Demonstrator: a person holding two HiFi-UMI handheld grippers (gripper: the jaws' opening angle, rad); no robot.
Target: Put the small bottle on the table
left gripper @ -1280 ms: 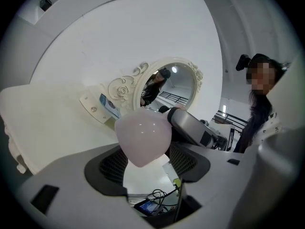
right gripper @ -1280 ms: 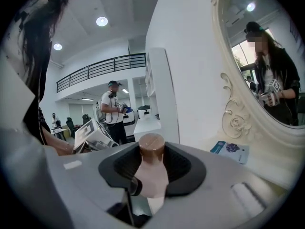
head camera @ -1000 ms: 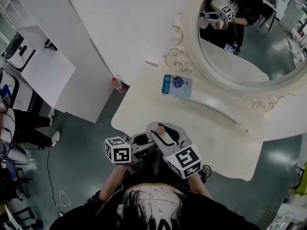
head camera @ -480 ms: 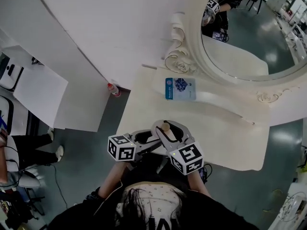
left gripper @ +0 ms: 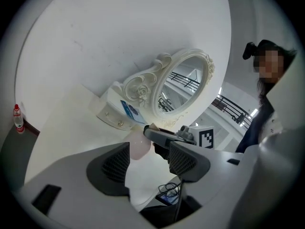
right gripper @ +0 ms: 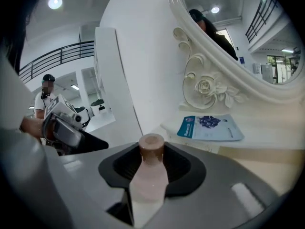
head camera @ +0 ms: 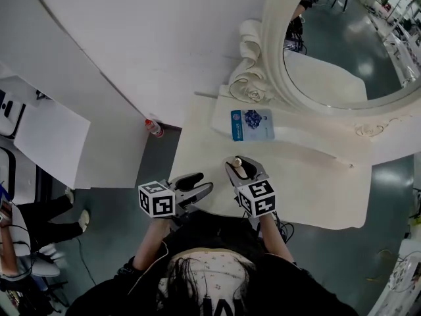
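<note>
- Right gripper [head camera: 244,171] is clamped on the small pale-pink bottle with a brown cap [right gripper: 151,151], held over the cream dressing table [head camera: 309,189], near its 6 o'clock edge.
- Left gripper [left gripper: 147,157], at 9 o'clock of it: jaws apart, nothing gripped.
- Blue flat sachet [head camera: 252,124] is seen at 12 o'clock.

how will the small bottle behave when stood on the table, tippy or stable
Probably tippy: the small bottle looks tall and narrow with a capped neck. Its smooth body may be slippery, though the right gripper holds it upright.
</note>
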